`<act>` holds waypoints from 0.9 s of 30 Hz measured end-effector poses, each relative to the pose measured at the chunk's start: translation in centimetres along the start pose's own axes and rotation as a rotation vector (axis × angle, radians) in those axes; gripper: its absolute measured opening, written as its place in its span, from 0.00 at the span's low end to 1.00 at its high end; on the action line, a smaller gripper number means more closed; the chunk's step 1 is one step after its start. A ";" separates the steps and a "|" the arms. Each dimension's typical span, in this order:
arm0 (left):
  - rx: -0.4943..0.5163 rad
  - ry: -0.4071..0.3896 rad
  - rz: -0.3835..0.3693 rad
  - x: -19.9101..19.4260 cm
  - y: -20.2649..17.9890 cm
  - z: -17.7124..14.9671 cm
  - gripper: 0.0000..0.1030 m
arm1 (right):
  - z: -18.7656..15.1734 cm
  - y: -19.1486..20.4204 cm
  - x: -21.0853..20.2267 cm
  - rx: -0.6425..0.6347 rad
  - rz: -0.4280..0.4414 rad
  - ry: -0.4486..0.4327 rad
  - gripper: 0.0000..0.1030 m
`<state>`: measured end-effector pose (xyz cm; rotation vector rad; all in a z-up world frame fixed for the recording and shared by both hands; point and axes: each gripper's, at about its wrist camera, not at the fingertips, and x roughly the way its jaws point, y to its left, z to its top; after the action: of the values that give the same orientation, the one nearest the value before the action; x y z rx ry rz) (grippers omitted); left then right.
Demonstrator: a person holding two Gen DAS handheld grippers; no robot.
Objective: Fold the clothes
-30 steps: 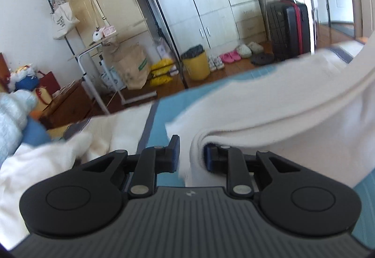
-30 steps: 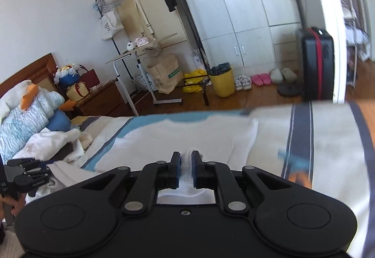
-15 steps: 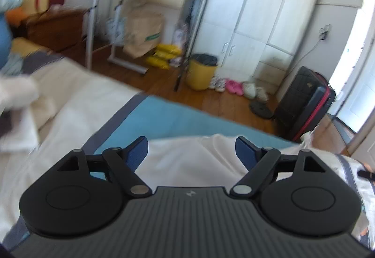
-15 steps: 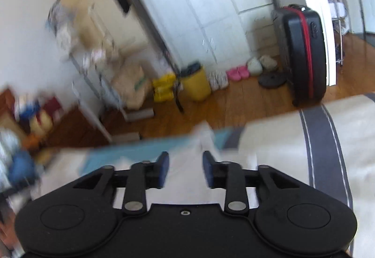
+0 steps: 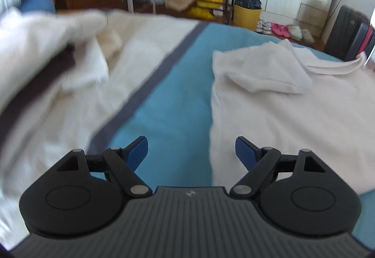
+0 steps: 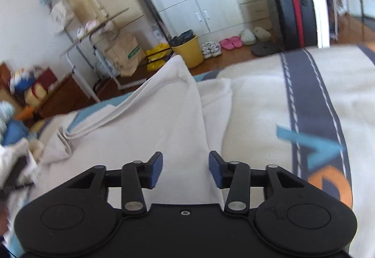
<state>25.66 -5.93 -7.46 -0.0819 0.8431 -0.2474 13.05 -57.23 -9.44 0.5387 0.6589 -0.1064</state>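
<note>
On the bed, at the far left of the left wrist view, a blurred heap of pale clothes (image 5: 46, 47) lies on the cream cover. The left gripper (image 5: 191, 149) hangs with jaws spread wide over the blue bedspread (image 5: 168, 98), holding nothing. Just right lies the white shirt (image 5: 293, 112). The right gripper (image 6: 185, 165), jaws parted and empty, hovers above that shirt (image 6: 168, 122).
</note>
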 end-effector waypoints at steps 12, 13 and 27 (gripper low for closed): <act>-0.048 0.049 -0.093 -0.9 0.4 -1.7 0.75 | -0.5 -0.3 -1.8 0.025 0.308 0.049 0.16; -0.037 0.055 -0.110 -0.5 0.3 -1.7 0.75 | -0.7 -0.2 -1.6 0.017 0.273 0.059 0.19; -0.099 0.061 -0.122 0.9 0.9 -1.6 0.75 | -1.0 0.7 -4.9 0.010 0.283 -0.160 0.07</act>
<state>25.19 -5.20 -9.32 -0.2199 0.9125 -0.3238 8.79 -56.50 -6.78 0.6213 0.4216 0.1122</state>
